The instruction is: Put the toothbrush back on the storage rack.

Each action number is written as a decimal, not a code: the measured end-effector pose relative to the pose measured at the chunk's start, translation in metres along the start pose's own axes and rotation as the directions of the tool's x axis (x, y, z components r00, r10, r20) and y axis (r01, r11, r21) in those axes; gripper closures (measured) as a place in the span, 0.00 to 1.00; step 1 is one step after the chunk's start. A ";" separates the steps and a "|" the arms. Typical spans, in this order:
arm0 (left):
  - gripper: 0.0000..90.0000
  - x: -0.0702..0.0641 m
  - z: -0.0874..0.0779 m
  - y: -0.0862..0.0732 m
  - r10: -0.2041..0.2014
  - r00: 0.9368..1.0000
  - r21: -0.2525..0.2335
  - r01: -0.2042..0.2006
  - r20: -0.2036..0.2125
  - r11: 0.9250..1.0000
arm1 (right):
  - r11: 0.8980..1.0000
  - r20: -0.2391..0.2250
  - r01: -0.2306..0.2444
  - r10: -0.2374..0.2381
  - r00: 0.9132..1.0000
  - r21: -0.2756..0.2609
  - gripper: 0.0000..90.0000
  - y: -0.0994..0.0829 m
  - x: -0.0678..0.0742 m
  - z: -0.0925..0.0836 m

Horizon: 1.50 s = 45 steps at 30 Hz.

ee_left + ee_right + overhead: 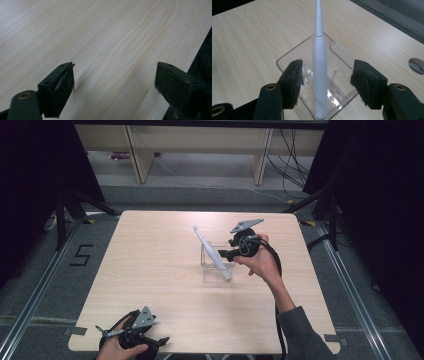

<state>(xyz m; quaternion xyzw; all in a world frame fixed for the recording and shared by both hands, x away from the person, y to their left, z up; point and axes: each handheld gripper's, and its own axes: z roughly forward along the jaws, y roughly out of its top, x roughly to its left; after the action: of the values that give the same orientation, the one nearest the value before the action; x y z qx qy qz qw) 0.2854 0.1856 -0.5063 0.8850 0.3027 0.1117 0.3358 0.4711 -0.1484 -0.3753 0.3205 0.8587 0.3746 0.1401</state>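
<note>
step: toothbrush [320, 75] placed leaning in clear box [287, 56], head toward 11 o'clock | right gripper [325, 82] jaws apart, untouching | left gripper [115, 82] apart, idle | next: back away cleanly

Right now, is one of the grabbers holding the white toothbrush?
No, nothing is held. The right gripper has its jaws open on either side of the toothbrush, which leans in the clear box. The left gripper is open over bare table.
</note>
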 end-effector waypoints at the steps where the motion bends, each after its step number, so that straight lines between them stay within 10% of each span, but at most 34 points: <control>1: 0.17 0.000 0.000 0.000 0.000 1.000 0.000 0.000 0.000 1.000 | 1.000 0.000 0.000 0.000 1.000 0.000 0.46 0.000 0.000 0.000; 14: 0.17 -0.003 0.000 0.000 -0.026 1.000 -0.014 0.027 0.012 1.000 | 0.989 -0.047 -0.079 0.073 0.996 -0.123 0.40 -0.017 -0.001 -0.017; 45: 0.17 -0.002 -0.001 0.000 -0.018 1.000 -0.008 0.018 0.004 1.000 | 0.992 0.013 -0.054 0.056 0.998 -0.114 0.34 -0.052 -0.012 -0.048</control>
<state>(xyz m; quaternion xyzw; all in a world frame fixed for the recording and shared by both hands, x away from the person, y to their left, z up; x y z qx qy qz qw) 0.2838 0.1850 -0.5055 0.8810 0.3096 0.1083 0.3410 0.4339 -0.2099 -0.3808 0.3386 0.8257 0.4240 0.1546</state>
